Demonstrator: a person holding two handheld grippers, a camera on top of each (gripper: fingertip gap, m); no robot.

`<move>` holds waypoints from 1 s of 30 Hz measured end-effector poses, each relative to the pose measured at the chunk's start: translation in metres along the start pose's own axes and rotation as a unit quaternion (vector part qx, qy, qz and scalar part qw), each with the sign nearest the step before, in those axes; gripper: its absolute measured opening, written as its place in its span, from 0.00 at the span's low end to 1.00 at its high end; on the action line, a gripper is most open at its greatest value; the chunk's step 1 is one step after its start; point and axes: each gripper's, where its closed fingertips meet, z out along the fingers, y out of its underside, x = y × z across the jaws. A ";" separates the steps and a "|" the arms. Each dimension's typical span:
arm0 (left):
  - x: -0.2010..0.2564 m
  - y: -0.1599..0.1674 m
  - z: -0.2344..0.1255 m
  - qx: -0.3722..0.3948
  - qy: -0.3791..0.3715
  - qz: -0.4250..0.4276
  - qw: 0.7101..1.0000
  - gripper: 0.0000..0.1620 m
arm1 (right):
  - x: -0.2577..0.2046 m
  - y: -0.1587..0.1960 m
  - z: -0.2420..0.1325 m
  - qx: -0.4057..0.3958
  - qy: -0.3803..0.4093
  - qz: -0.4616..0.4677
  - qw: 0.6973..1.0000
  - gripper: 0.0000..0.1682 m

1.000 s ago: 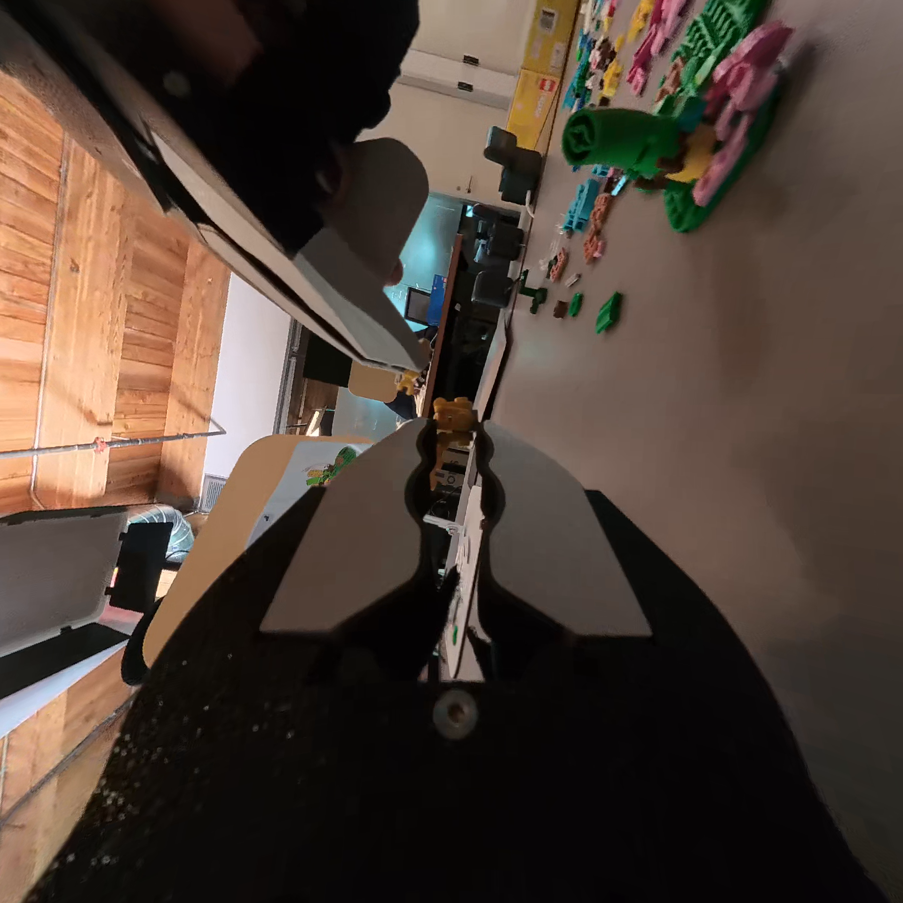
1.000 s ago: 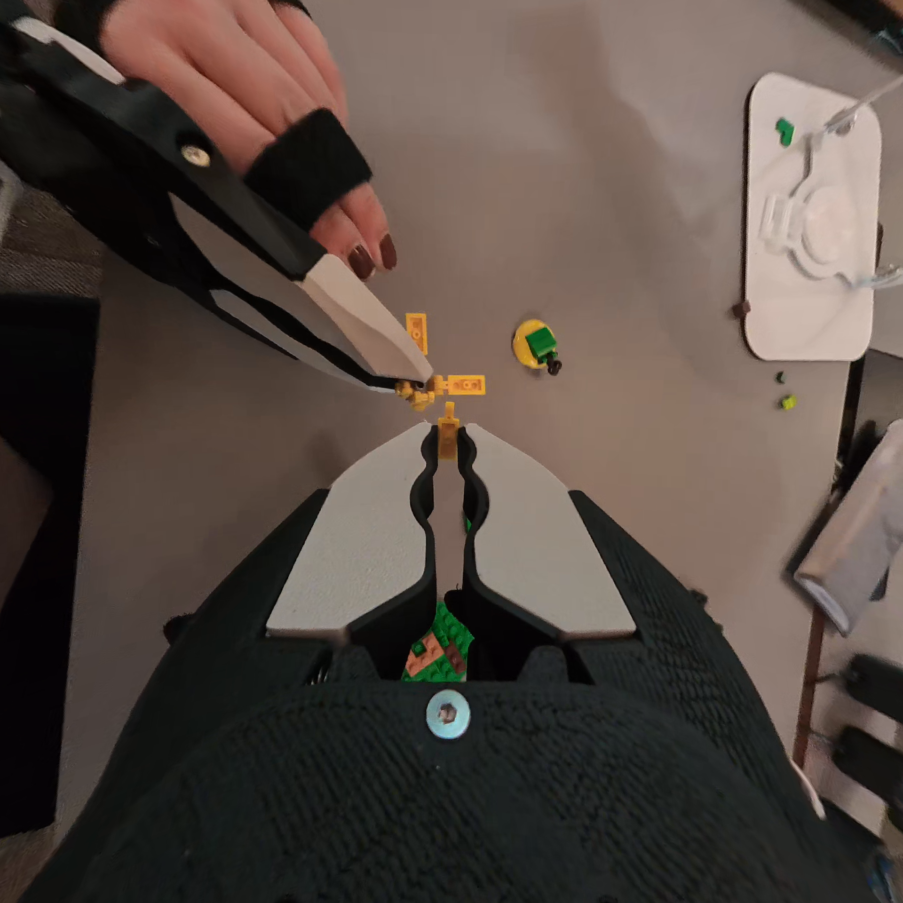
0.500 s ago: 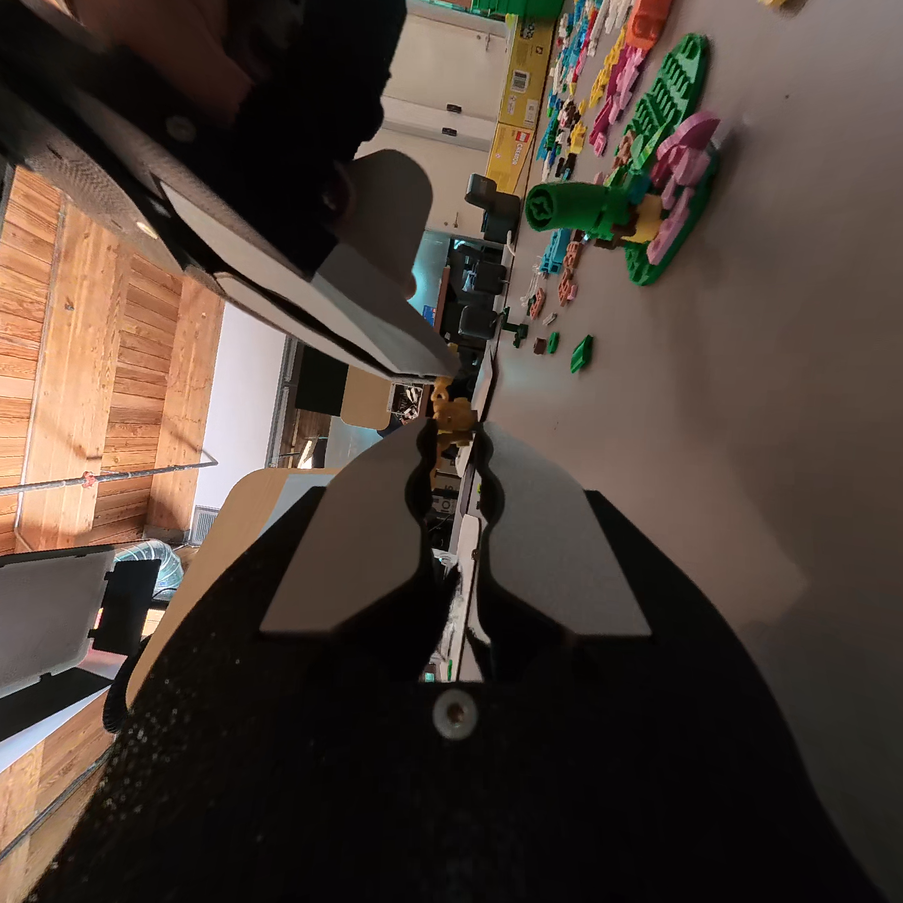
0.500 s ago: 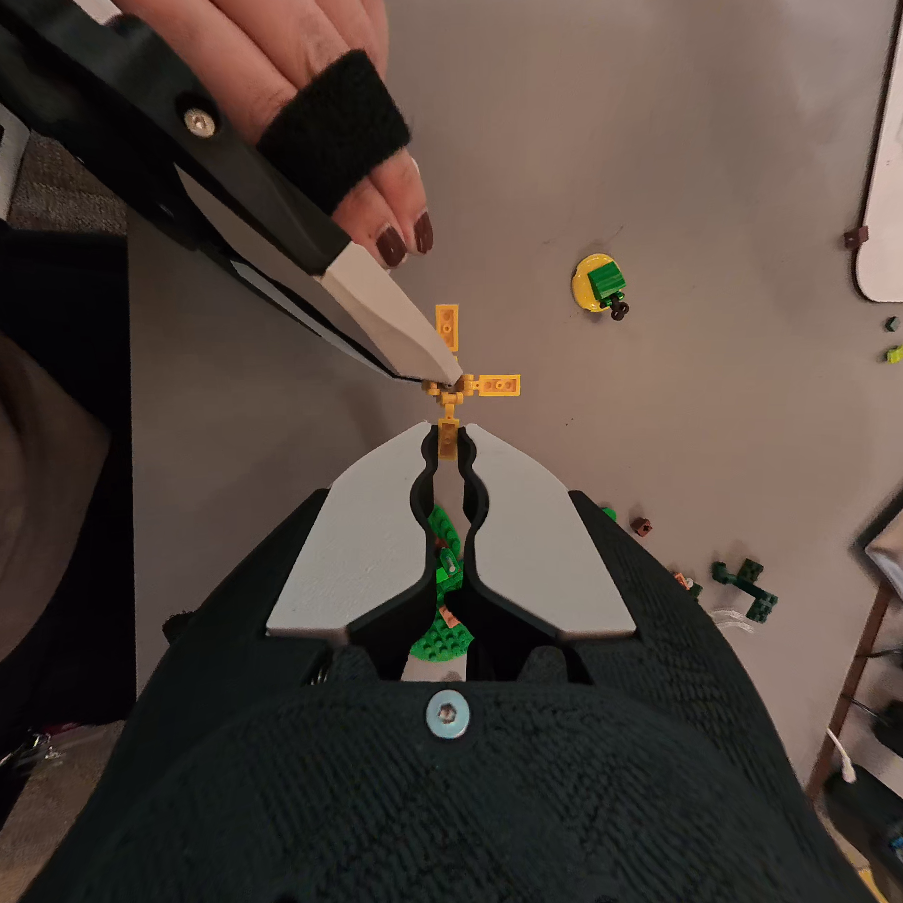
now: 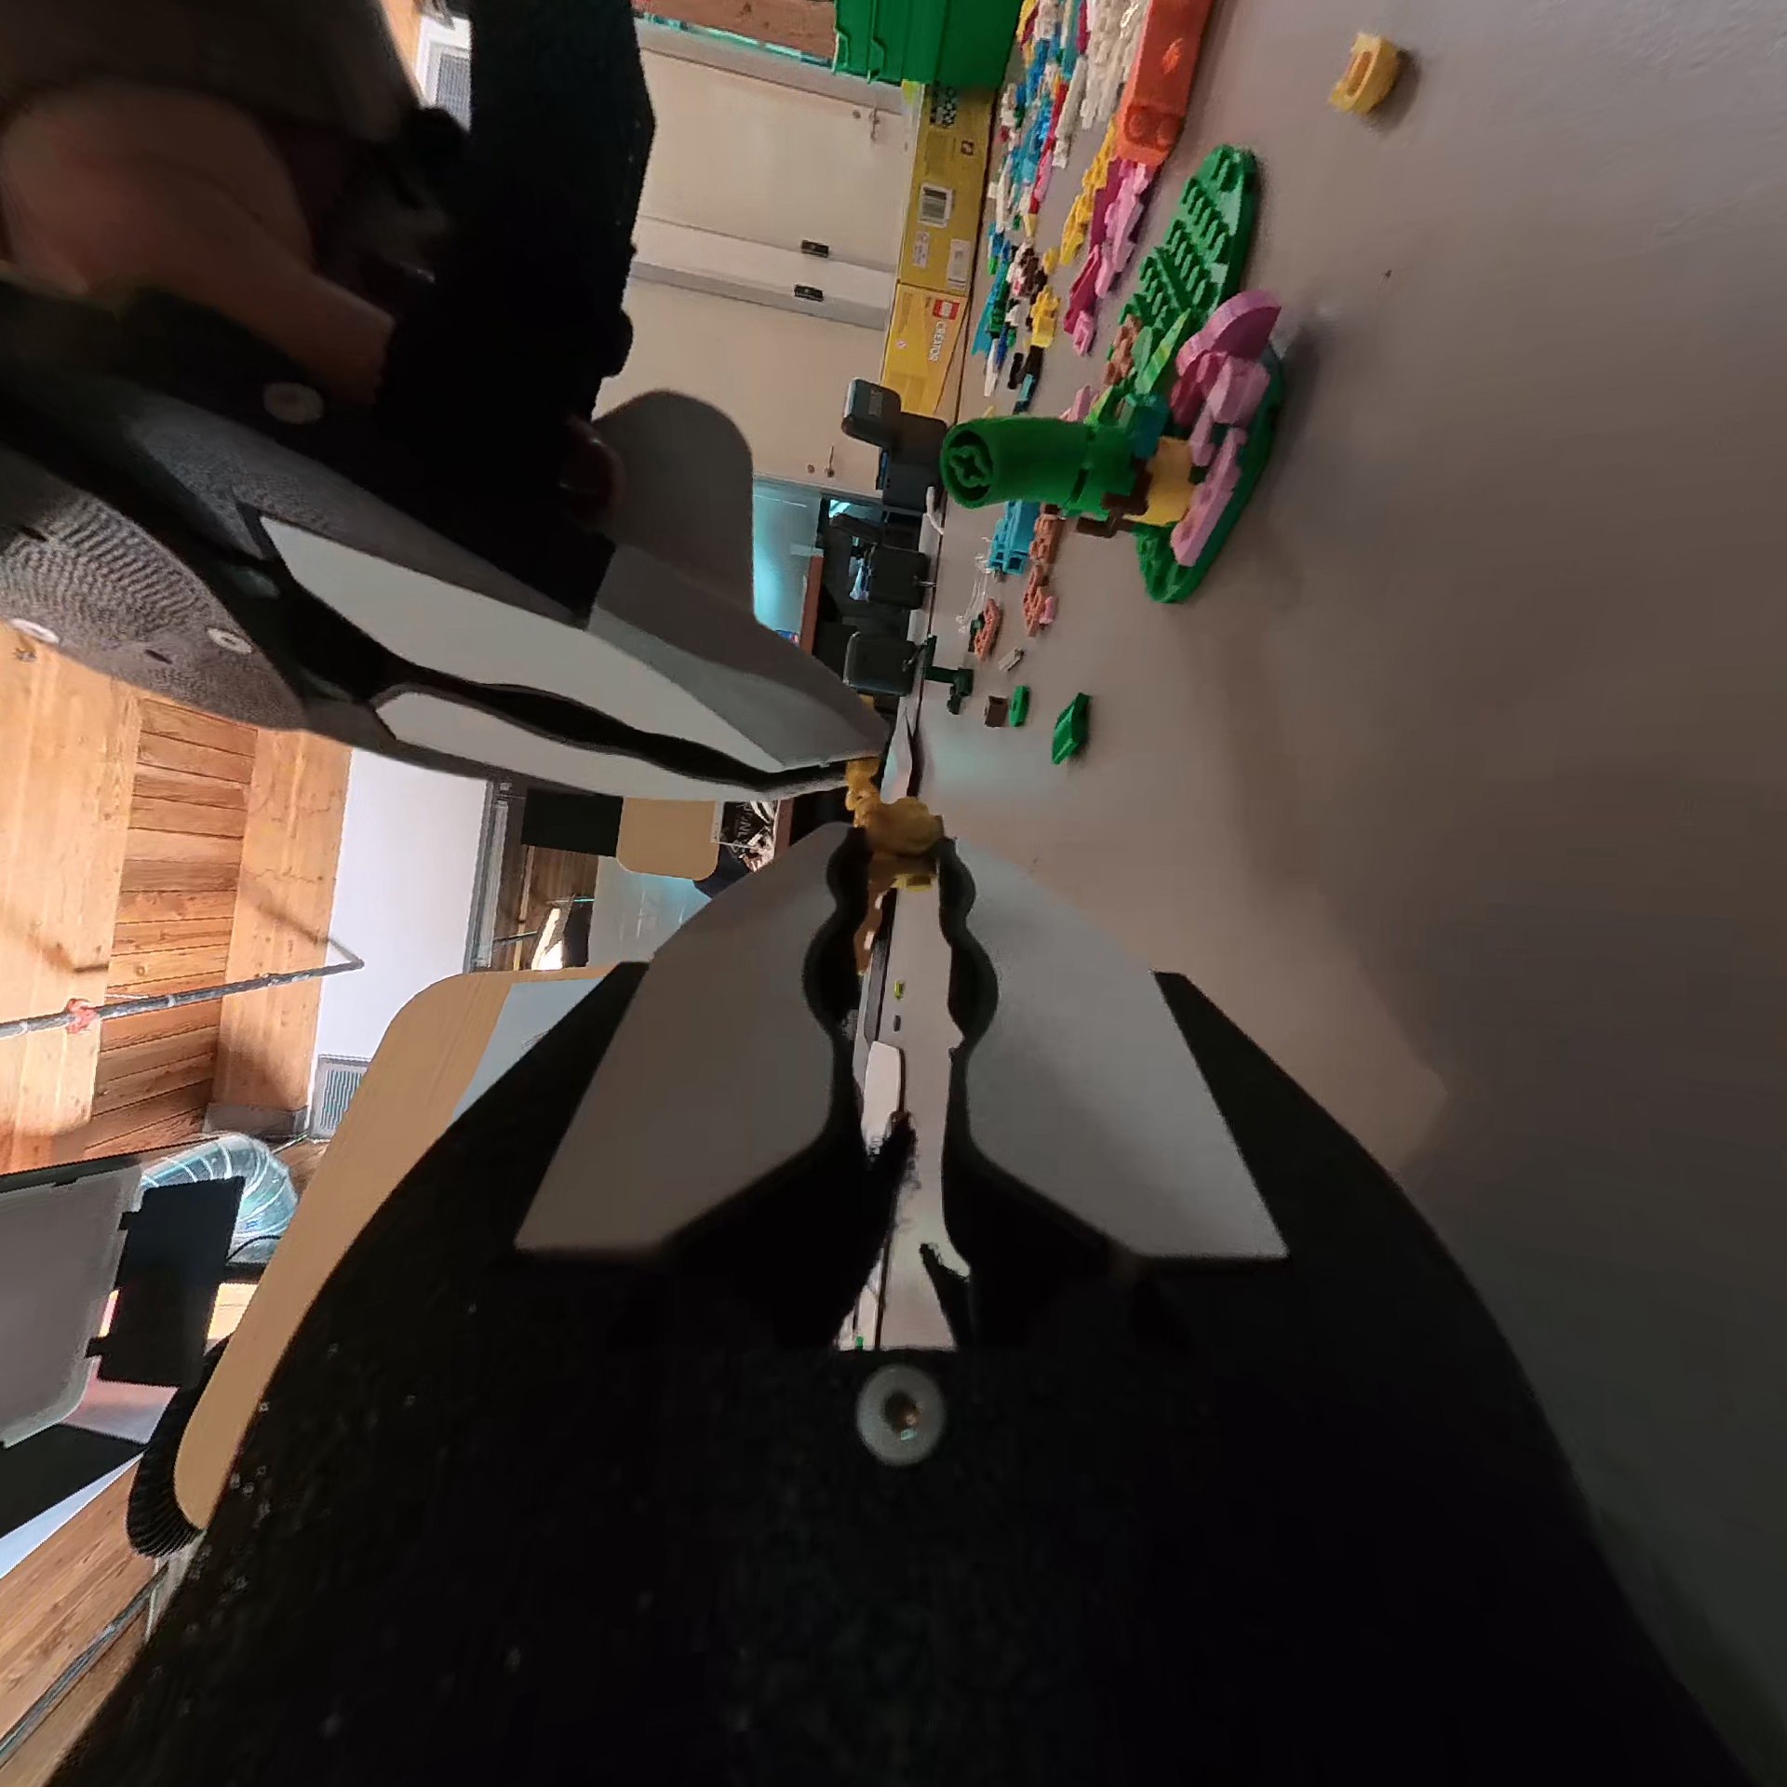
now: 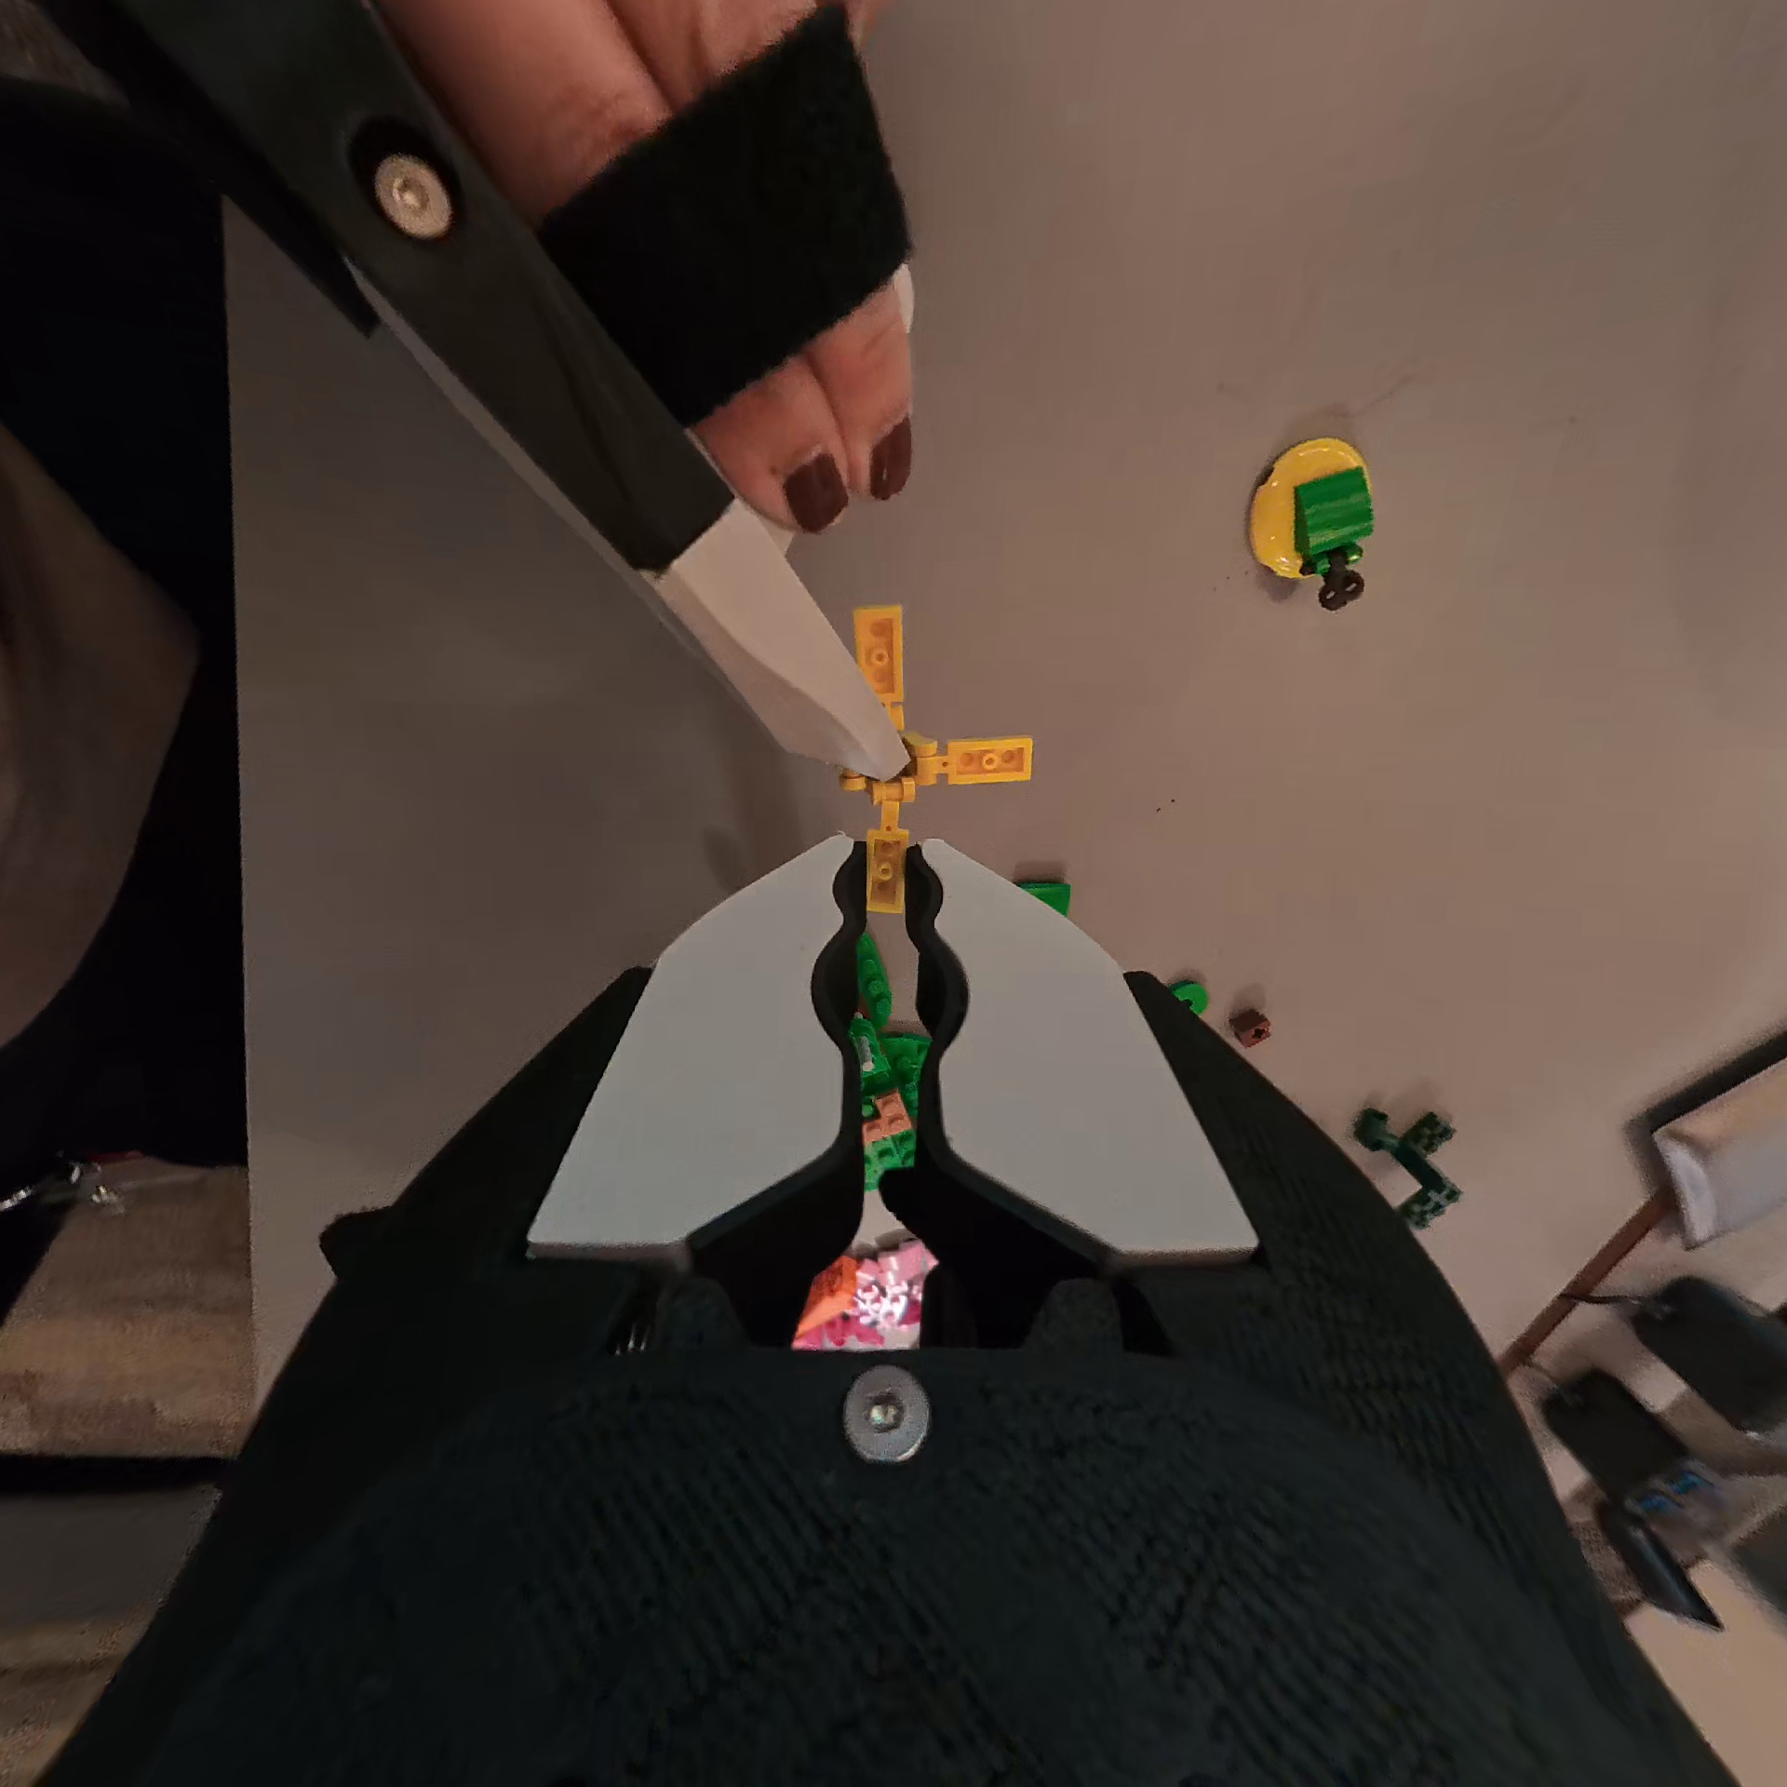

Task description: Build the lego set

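A small yellow lego cross (image 6: pixel 988 759) of thin plates on a hub hangs in the air above the grey table (image 6: pixel 1354 242). My right gripper (image 6: pixel 887 849) is shut on its lower plate (image 6: pixel 885 875). My left gripper (image 6: pixel 875 759) comes in from the upper left, held by a hand, and is shut on the hub. In the left wrist view my left gripper (image 5: pixel 894 853) pinches the yellow piece (image 5: pixel 904 834), and the right gripper (image 5: pixel 856 761) meets it from the upper left. Part of the cross is hidden behind the fingertips.
A green base plate with pink pieces and a green cylinder (image 5: pixel 1199 464) stands farther along the table, with a pile of loose coloured bricks (image 5: pixel 1064 193) beyond. A yellow disc with a green brick (image 6: pixel 1310 522), a dark green piece (image 6: pixel 1407 1156) and a brown stud (image 6: pixel 1249 1027) lie to the right.
The plate in my right gripper has closed the small gap to the hub in my left gripper and now sits joined to it. Both grippers have shifted over the table.
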 end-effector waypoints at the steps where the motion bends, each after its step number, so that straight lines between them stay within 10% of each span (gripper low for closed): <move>1: 0.000 0.000 0.000 0.000 0.001 0.000 1.000 0.08 | 0.000 0.000 0.000 -0.004 -0.001 -0.009 1.000 0.03; 30: 0.014 -0.008 -0.001 0.021 0.051 -0.017 0.998 0.08 | -0.006 0.006 0.019 -0.082 -0.056 -0.115 0.988 0.03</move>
